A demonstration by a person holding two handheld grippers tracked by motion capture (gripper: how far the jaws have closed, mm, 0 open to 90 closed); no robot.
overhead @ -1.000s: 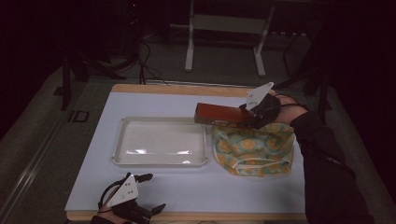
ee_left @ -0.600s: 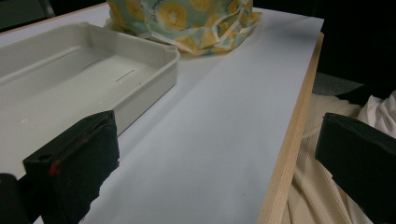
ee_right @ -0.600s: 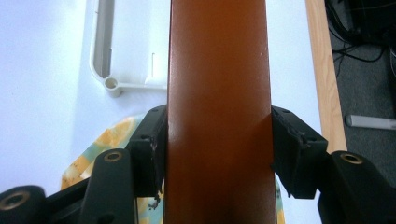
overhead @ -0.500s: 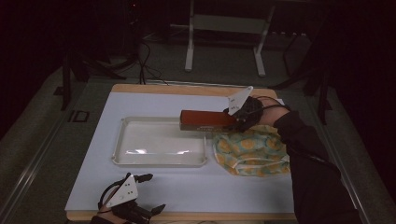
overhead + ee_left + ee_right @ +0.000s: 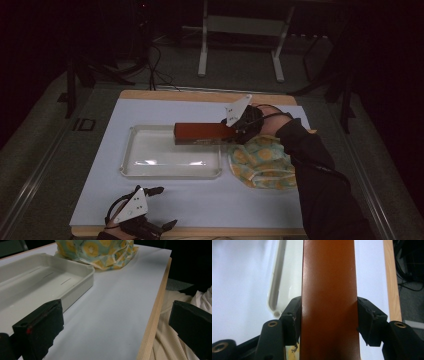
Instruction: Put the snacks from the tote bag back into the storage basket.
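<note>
High view: the right claw (image 5: 239,131) pinches a reddish-brown box (image 5: 204,133), its long axis parallel to the tabletop's (image 5: 200,107) far edge, jutting over the white tray's (image 5: 132,152) far right corner; its print is unreadable. A patterned cloth (image 5: 262,161) lies right of the tray. Left gripper view: the left claw (image 5: 117,327) spread at the near edge. Right gripper view: box clamped between both jaws.
</note>
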